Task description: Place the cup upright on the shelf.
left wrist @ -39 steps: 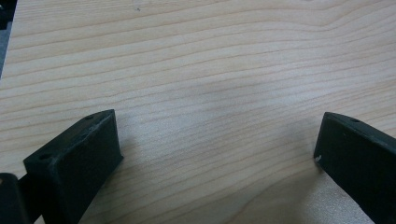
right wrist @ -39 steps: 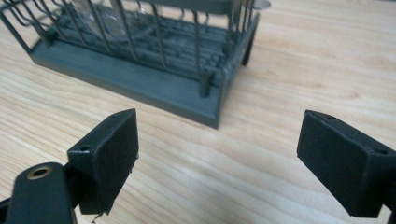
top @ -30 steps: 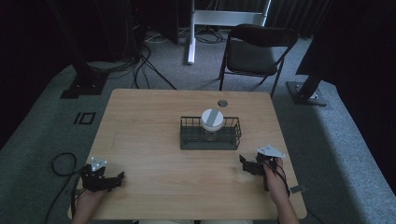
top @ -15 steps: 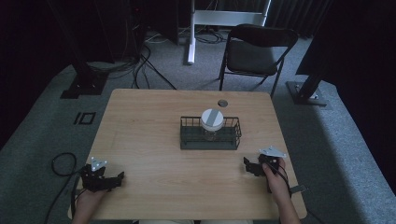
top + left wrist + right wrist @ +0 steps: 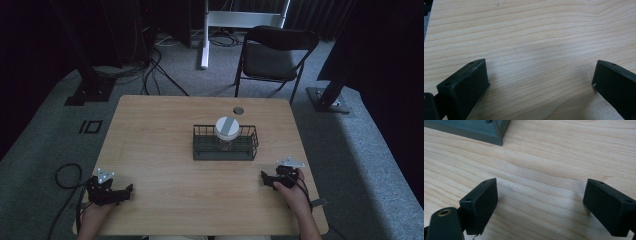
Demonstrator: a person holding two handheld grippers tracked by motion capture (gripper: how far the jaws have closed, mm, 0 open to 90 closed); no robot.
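Bench: a pale wooden bench [image 5: 165,145] with visible grain, standing on grey carpet.
Basket: a dark wire basket [image 5: 226,143] sits near the middle of the bench, a little to the right, and its grey base corner shows at the top left of the right gripper view [image 5: 481,131].
Jar: a clear jar with a white lid [image 5: 227,131] stands upright inside the basket, toward its far side.
Left gripper: the left gripper [image 5: 125,192] rests low at the near left corner of the bench, held in a hand [image 5: 92,215], well apart from the basket.
Left jaws: spread wide apart over bare wood in the left gripper view, nothing between them.
Right gripper: the right gripper [image 5: 265,179] lies at the near right of the bench, in a hand [image 5: 295,192], near the basket's near right corner but not touching it.
Right jaws: wide apart over bare wood in the right gripper view, holding nothing.
Grommet: a small round grommet [image 5: 238,110] is set in the bench just beyond the basket.
Chair: a dark folding chair [image 5: 272,57] stands on the floor beyond the far edge.
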